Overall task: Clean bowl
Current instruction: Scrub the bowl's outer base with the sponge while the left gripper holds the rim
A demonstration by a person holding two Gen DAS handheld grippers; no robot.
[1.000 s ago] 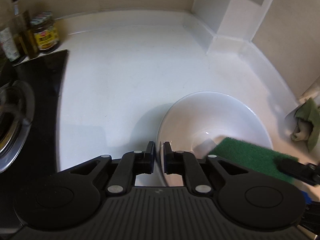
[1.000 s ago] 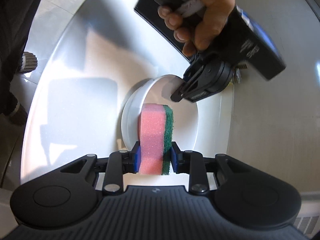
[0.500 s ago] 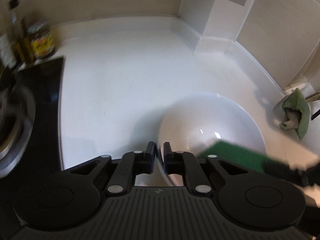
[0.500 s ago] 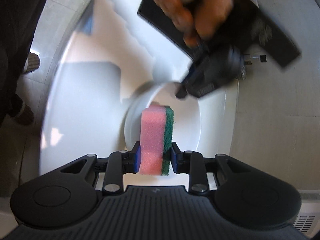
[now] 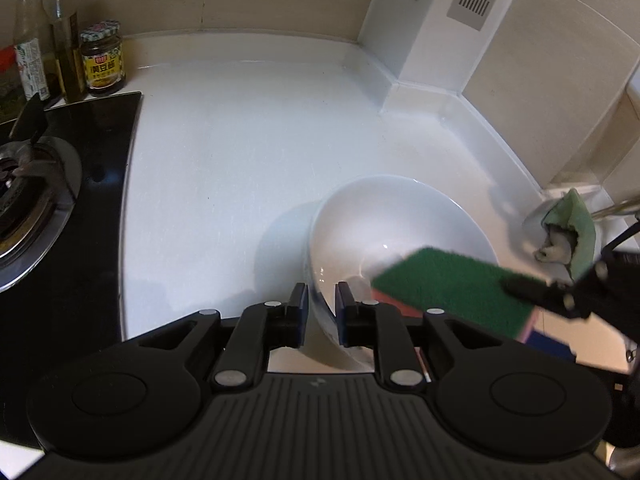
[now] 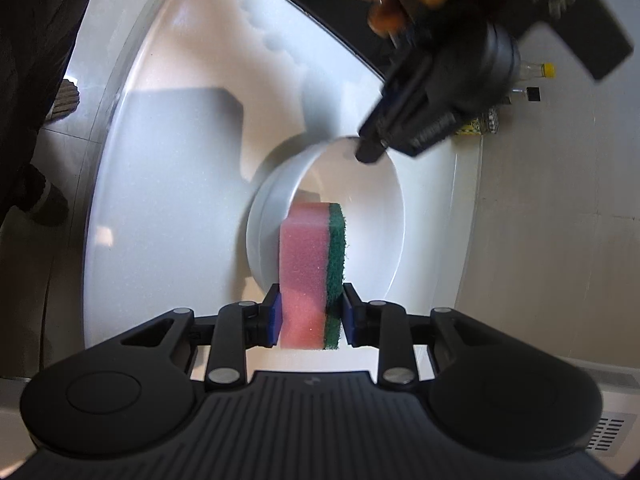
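- The white bowl (image 5: 394,236) sits on the white counter (image 5: 240,168), right of the stove (image 5: 36,184), tilted with its mouth facing up and to the right.
- Inside it is only the far end of a pink-and-green sponge (image 6: 312,268).
- The sponge's long axis runs from the right gripper (image 6: 310,316) out into the bowl; those jaws clamp its near end.
- The left gripper (image 5: 320,312) straddles the bowl's near rim; its jaws have just been opening and stand narrowly apart, pads clear of the rim.

White countertop (image 5: 240,168) is occupied by white bowl (image 5: 384,216), hob (image 5: 92,184), bottles (image 5: 48,48), jar (image 5: 102,58), green cloth (image 5: 572,236)
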